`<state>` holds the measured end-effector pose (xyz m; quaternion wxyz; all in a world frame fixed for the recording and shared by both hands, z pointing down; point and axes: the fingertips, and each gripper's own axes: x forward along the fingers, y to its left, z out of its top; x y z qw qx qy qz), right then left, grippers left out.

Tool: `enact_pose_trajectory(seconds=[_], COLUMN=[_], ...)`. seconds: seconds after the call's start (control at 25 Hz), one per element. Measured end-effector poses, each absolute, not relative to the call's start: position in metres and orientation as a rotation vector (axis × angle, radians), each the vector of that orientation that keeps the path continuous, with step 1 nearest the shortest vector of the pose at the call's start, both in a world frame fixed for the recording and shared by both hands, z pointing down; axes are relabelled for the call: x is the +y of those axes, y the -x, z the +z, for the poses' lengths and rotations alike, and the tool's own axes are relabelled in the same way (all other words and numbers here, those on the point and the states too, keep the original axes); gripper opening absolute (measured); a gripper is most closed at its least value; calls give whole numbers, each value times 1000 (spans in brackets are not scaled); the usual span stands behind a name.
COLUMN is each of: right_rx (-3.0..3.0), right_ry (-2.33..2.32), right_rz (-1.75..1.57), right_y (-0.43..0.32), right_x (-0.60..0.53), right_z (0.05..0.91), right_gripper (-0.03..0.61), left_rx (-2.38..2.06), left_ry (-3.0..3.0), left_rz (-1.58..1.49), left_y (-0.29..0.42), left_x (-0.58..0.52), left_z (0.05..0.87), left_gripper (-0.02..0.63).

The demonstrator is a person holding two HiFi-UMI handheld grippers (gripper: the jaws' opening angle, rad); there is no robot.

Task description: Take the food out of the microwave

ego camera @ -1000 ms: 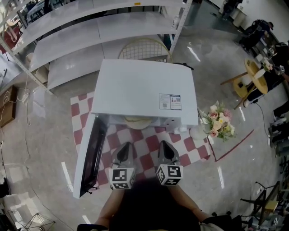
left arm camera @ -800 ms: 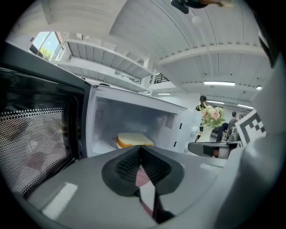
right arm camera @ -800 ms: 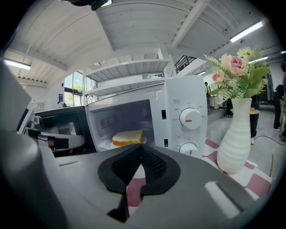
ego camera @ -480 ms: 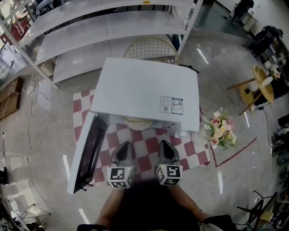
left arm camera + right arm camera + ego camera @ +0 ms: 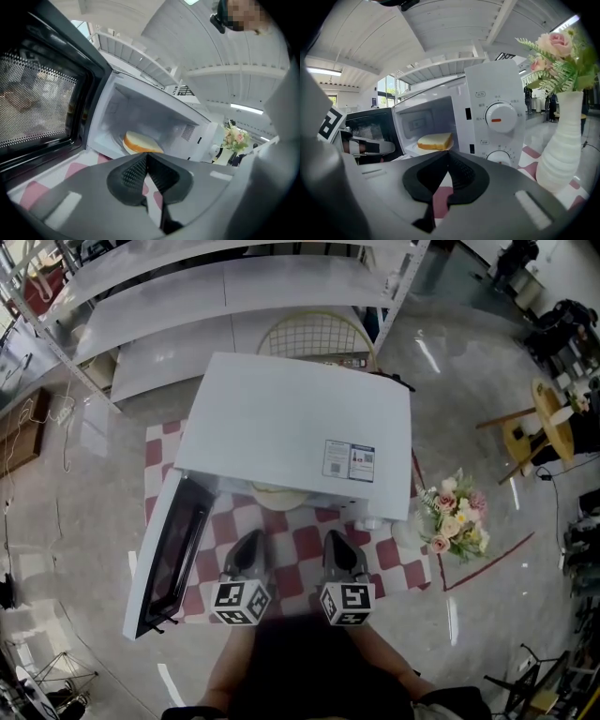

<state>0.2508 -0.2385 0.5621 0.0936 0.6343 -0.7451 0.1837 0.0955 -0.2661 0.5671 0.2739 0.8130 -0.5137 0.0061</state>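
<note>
The white microwave (image 5: pixel 291 423) stands on a red-and-white checked mat, its door (image 5: pixel 171 554) swung open to the left. Inside lies a slice of bread (image 5: pixel 139 142) on a pale plate (image 5: pixel 278 495); the right gripper view also shows the bread (image 5: pixel 435 140) in the cavity. My left gripper (image 5: pixel 249 545) and right gripper (image 5: pixel 338 542) hover side by side over the mat, in front of the opening and short of it. Both are shut and hold nothing: the left gripper (image 5: pixel 146 157) and the right gripper (image 5: pixel 449 156) each show pads pressed together.
A white vase (image 5: pixel 564 143) with pink flowers (image 5: pixel 455 512) stands right of the microwave, close to my right gripper. The control knobs (image 5: pixel 501 117) are right of the cavity. The open door (image 5: pixel 40 101) walls off the left side. White shelves (image 5: pixel 216 292) stand behind.
Both grippers have sunk a little in front of the opening, and the left one has rolled. Both stayed shut; the bread has not moved.
</note>
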Motion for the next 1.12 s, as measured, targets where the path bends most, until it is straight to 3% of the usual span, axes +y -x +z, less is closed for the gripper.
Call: enact_pose_trajectory(seconds=[1.12], right_rx=[-2267], right_ry=[-1812], right_rz=[592], right_y=[-247], right_x=[-247], right_z=[576], right_gripper=[1], left_rx=[-964], left_ry=[-1507], left_rz=[-604], left_y=[-114], left_x=[-309], left_z=[616], left_gripper=[9])
